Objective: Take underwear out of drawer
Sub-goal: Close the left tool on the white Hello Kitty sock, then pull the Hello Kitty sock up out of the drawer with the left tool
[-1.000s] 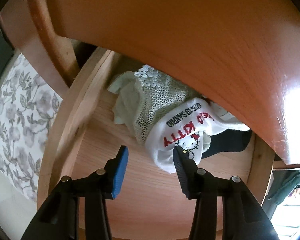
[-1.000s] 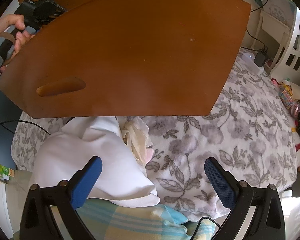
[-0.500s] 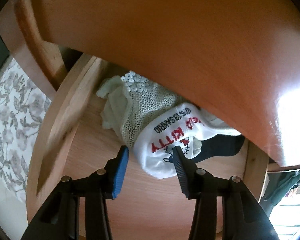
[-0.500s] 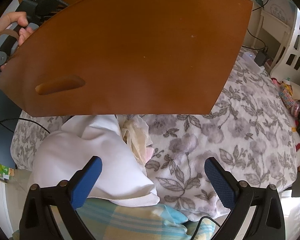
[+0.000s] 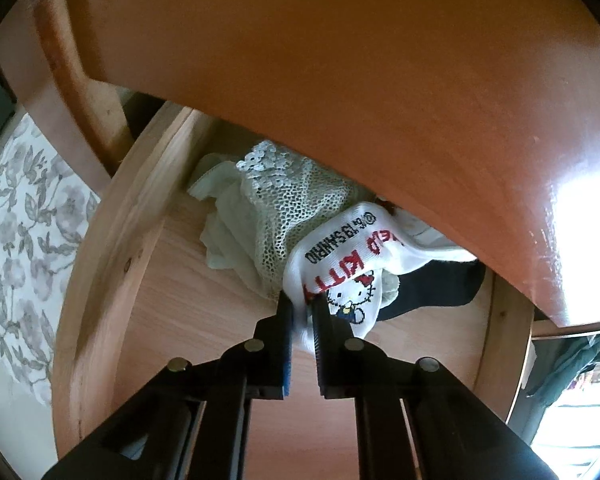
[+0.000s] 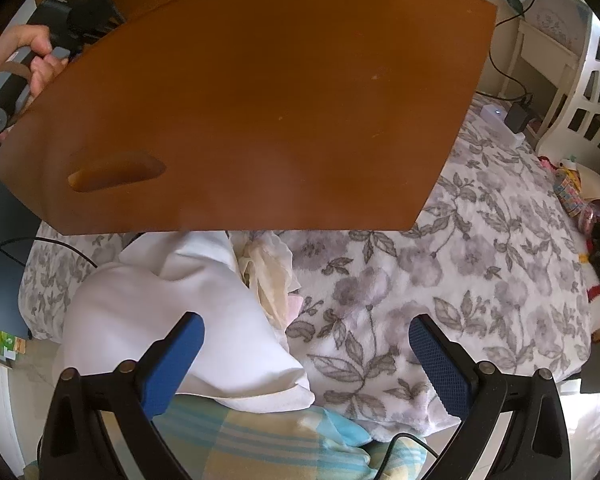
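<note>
Left tool (image 5: 300, 312) clamped on near edge of white Hello Kitty underwear (image 5: 340, 268), still inside open drawer (image 5: 112, 264), atop lace garment (image 5: 284, 204). Garment extends away from tool, deeper in; exit path toward camera. Right tool (image 6: 306, 344) apart, idle over floral bed (image 6: 440, 280).

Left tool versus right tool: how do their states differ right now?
The left tool is shut on the white printed garment inside the drawer; the right tool is open and holds nothing. Left reaches into the drawer; right hangs over the floral bedding. Both have blue pads.
</note>
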